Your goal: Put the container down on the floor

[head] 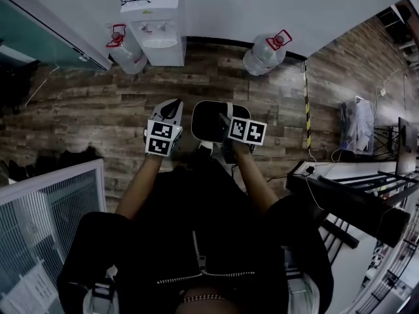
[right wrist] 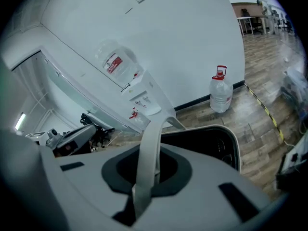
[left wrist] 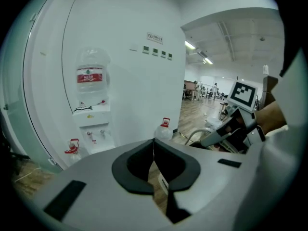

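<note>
Container [head: 209,118], dark with pale rim, hanging by white handle [right wrist: 150,143] above wooden floor [head: 78,110]; right gripper [right wrist: 144,184] jaws clamped on handle; left gripper [left wrist: 154,153] jaws closed, empty, just beside; water dispenser [head: 160,41] beyond

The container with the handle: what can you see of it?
The container is a rounded bucket, dark inside with a pale rim, plastic by its look. Its pale strap handle arches up into the shut jaws of the right gripper, which carries it. It hangs upright above the wooden floor; nothing else visibly touches it.
</note>
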Motion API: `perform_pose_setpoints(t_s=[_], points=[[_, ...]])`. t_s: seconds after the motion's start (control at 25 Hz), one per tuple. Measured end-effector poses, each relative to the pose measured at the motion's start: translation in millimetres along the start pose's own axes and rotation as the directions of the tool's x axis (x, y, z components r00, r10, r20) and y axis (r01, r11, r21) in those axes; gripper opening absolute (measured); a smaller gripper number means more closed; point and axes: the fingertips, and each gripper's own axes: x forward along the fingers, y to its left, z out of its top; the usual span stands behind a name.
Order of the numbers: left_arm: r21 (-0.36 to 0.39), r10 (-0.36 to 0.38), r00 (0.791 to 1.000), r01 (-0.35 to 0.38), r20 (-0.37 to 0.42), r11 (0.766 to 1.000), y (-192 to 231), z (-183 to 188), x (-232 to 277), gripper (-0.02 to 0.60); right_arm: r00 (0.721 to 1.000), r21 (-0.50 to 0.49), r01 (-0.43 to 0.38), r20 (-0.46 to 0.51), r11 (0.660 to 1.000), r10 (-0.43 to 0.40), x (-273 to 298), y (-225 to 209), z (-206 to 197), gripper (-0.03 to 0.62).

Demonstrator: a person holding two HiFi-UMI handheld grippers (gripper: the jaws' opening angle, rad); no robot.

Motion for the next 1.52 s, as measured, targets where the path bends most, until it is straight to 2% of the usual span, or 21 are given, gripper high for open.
perform_pose_setpoints(t_s=[0.28, 0.64, 1.12, 1.28, 1.52], points=[[-0.022, 0.037, 0.999, -0.038, -0.018, 0.999, 0.1, 10.7, 32.1, 0.015, 0.998, -0.067, -0.019, -0.066, 0.998, 0.014, 20.1, -20.4, 42.3, 0.021], [-0.044, 0.034, 0.998, -0.036, -0.050, 0.998, 32.7, 20.3, 76.6, 0.015, 0.997, -0.014, -0.017, -0.081, 1.000, 0.015, 49.9, -34.2, 86.4, 0.021], [-0.088, -0.044, 0.998, 0.039, -0.053, 0.995, 116.9, 61.6, 182.0, 0.015, 0.993, 0.025, 0.053, -0.104, 0.998, -0.050, 129.9, -39.7, 170.8, 0.021], [-0.079, -0.073, 0.995, 0.068, -0.065, 0.995, 144.0, 68.6, 210.1, 0.015, 0.995, 0.041, 0.067, -0.082, 0.997, -0.063, 156.6, -41.5, 202.0, 0.021], [-0.058, -0.128, 0.985, 0.122, -0.114, 0.991, 161.4, 63.2, 246.5, 0.015, 0.994, 0.090, 0.090, -0.072, 0.992, -0.083, 197.3, -55.3, 230.5, 0.021]])
